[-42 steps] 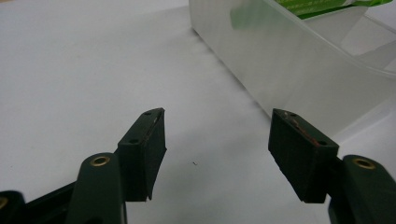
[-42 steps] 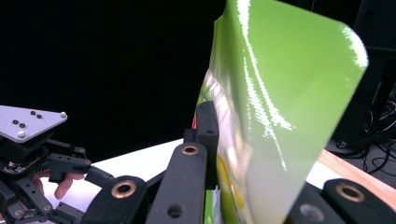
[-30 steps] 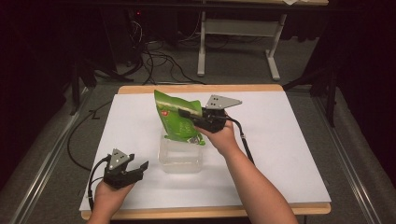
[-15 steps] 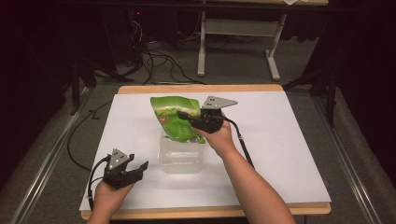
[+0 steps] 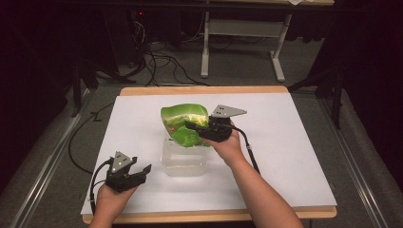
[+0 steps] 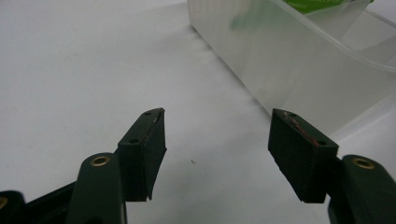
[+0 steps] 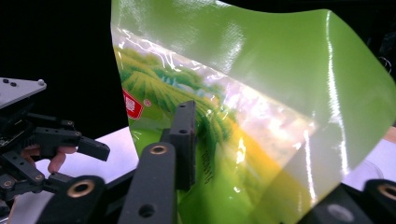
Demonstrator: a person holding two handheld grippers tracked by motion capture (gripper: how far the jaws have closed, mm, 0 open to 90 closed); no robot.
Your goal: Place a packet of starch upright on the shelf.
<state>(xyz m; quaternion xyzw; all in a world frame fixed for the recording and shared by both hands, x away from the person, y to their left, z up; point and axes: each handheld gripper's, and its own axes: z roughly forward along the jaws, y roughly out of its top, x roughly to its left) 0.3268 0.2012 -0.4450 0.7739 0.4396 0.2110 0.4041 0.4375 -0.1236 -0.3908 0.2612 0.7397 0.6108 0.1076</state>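
left claw (image 5: 139, 172): spread, empty, resting on table (image 5: 294, 142), near left of tub
tub (image 5: 184, 159): clear plastic, boxy, soft corners, mid-table
bag (image 5: 186, 122): glossy green foil, crinkly; lower now, bottom tucked into tub
right claw (image 5: 198, 129): jaws just been opening w/ bag between, grip looks loosened – prob. releasing it into tub
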